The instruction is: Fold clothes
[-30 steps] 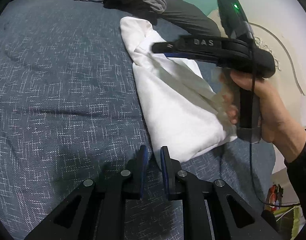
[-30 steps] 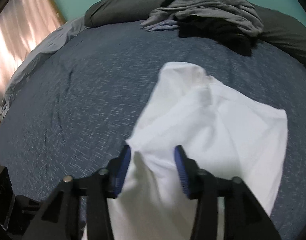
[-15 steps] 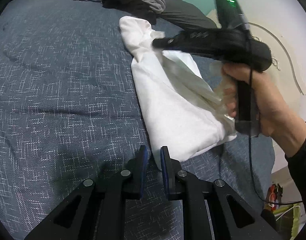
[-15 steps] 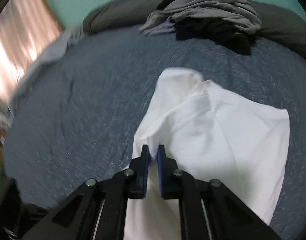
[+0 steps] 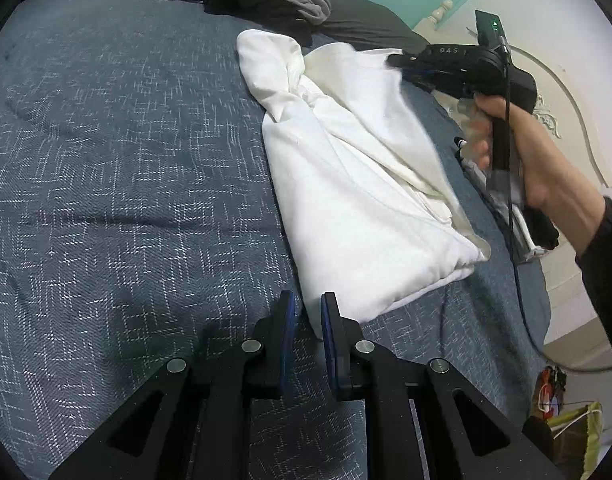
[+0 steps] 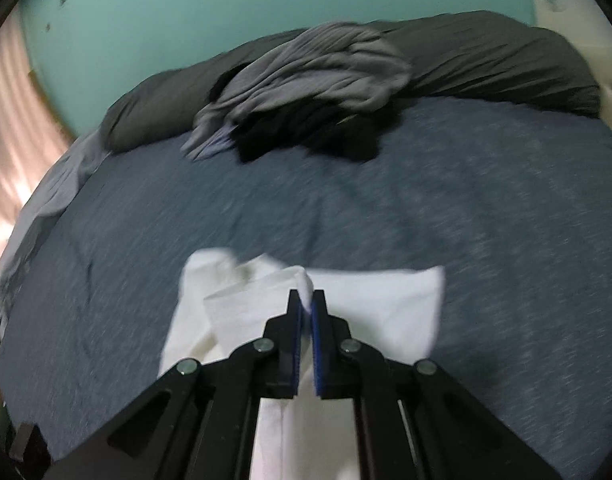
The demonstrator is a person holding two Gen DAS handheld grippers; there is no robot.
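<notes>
With its blue pads drawn close on a pinch of white cloth, the right gripper [image 6: 306, 304] grips an edge of the white garment [image 5: 357, 208] and holds it lifted; in the left wrist view that same tool sits at the upper right of the frame, the person's hand [image 5: 525, 152] wrapped round its handle, with the raised flap hanging from its tip. The left gripper [image 5: 306, 312], at the bottom centre of its own view, has its pads nearly together at the garment's near corner; whether cloth lies between them I cannot tell, since the white edge runs just beside and behind the narrow gap.

Outward from there, the garment lies in a long, partly folded band running from bottom centre toward the upper middle of the frame on the blue bedspread [image 5: 126, 180], one layer doubled over along its right side. Beyond it, at the top of the frame, a heap of grey and black clothes [image 6: 306, 92] rests against the dark pillows [image 6: 497, 60].

By my judgement the step in hand is a fold of the lifted flap. Doing it well means keeping the pinch firm, carrying the edge low and level so it lands square on the band, and holding the near corner steady so the lower layers do not drag or bunch.
</notes>
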